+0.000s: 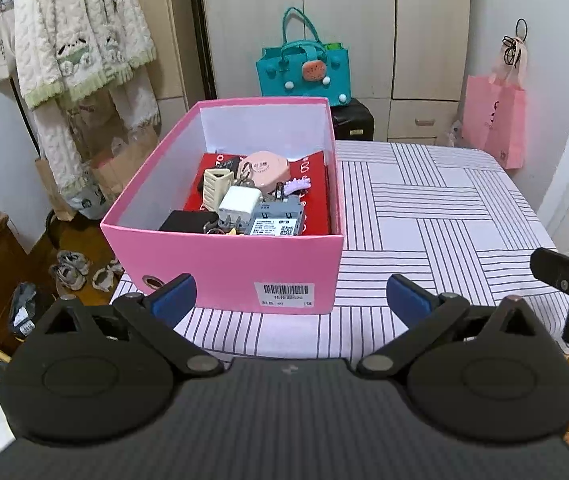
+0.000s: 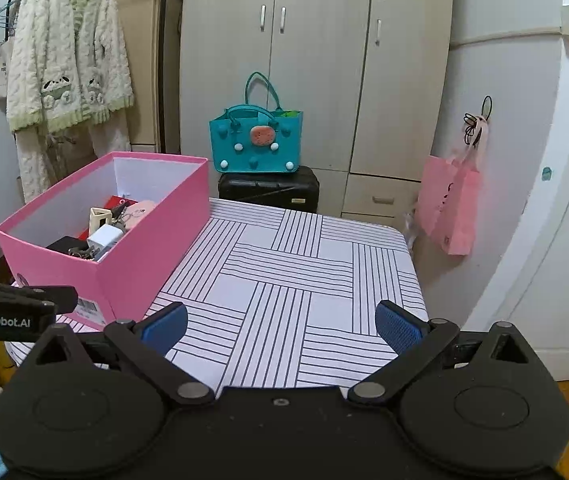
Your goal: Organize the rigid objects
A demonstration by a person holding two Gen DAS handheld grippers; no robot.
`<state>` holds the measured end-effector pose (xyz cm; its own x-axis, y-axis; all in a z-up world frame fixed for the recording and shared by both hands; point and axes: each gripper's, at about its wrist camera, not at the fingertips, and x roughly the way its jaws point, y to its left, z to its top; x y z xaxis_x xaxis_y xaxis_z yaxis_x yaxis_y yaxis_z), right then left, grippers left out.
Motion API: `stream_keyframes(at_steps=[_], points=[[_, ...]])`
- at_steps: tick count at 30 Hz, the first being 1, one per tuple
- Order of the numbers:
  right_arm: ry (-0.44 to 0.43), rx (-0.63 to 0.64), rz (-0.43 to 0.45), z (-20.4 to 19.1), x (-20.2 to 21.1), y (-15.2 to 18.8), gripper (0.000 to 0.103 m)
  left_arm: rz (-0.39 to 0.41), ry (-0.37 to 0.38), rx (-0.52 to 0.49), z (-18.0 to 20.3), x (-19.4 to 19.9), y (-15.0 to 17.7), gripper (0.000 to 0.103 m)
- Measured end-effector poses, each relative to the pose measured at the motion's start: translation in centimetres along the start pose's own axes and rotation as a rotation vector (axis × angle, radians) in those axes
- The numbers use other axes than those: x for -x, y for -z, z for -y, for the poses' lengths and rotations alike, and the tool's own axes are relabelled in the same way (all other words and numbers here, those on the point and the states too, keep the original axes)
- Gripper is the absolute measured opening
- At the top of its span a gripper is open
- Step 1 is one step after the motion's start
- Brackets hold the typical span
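A pink box [image 1: 224, 268] [image 2: 136, 256] stands on the left part of a striped table [image 1: 424, 216] [image 2: 284, 264]. Inside lie several small rigid items on a red flat box [image 1: 312, 196]: a white charger [image 1: 240, 202] [image 2: 104, 237], a grey labelled device [image 1: 278, 220], a round pink case [image 1: 266, 170] [image 2: 140, 210], a beige slotted holder [image 1: 216, 184] [image 2: 98, 216], a lilac clip [image 1: 296, 186] and a black block [image 1: 186, 222]. My left gripper [image 1: 291, 300] hangs open just before the box's front wall, nothing between its fingers. My right gripper [image 2: 282, 328] is open over the bare tabletop, right of the box.
A teal felt bag [image 2: 256, 140] sits on a black case [image 2: 268, 188] behind the table, before a wardrobe [image 2: 316, 60]. A pink paper bag [image 2: 450, 204] hangs at the right by a door. A knitted robe [image 2: 68, 60] hangs at the left. Shoes [image 1: 70, 270] lie on the floor.
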<state>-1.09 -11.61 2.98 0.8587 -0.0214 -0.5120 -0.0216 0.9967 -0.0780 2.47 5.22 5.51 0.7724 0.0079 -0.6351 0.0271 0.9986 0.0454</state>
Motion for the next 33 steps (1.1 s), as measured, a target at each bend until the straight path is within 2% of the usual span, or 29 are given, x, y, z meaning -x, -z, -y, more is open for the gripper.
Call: stream_keyframes(at_steps=[5,20,33], points=[[0.072,0.016,0.012,0.06,-0.01,0.04,0.102,0.020,-0.003,-0.014,0.53,0.57,0.40,0.103],[0.077,-0.005,0.004,0.22,-0.09,0.06,0.101,-0.010,-0.019,0.002,0.79,-0.32,0.98,0.103],[0.090,-0.003,0.023,0.12,0.13,0.25,0.102,-0.017,-0.003,0.008,0.65,-0.31,0.96,0.103]])
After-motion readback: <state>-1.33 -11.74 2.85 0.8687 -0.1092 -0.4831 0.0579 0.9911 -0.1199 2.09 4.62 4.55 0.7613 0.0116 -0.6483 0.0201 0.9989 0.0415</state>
